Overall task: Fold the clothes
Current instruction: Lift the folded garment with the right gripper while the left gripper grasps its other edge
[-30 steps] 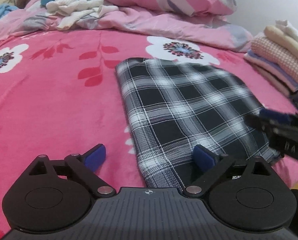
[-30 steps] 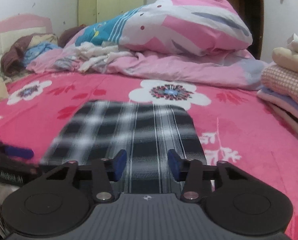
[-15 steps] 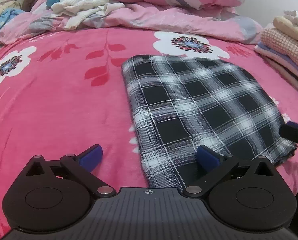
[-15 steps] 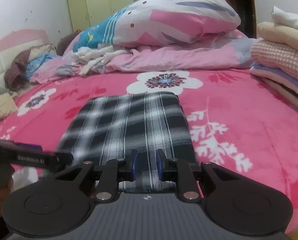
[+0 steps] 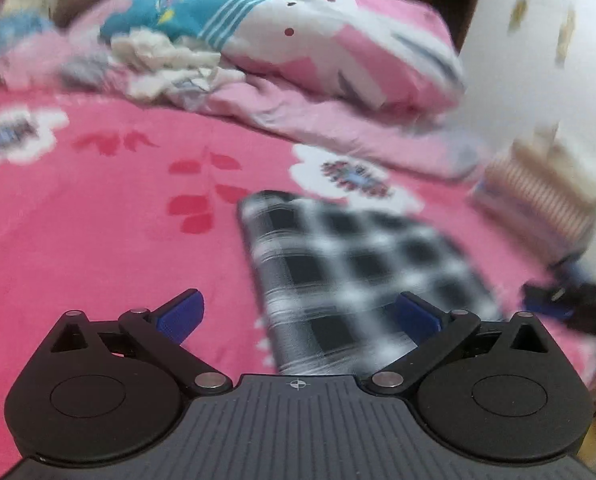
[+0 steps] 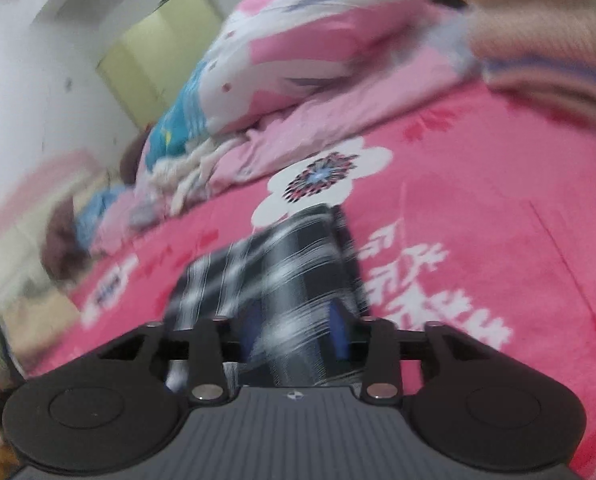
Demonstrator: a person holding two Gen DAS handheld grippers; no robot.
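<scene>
Presently we note the left gripper (image 5: 298, 312) spread wide, empty; the right gripper (image 6: 294, 330), jaws opening, straddles the plaid garment (image 6: 282, 272).

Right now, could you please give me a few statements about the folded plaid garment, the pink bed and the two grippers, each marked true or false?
1. The black-and-white plaid garment lies on the pink floral blanket. True.
2. The left gripper is clamped on the garment. False: its jaws stand wide open, gripping nothing.
3. A stack of folded clothes sits right of the garment. True.
4. The right gripper hovers over bare blanket. False: plaid cloth lies between its opening jaws.
</scene>
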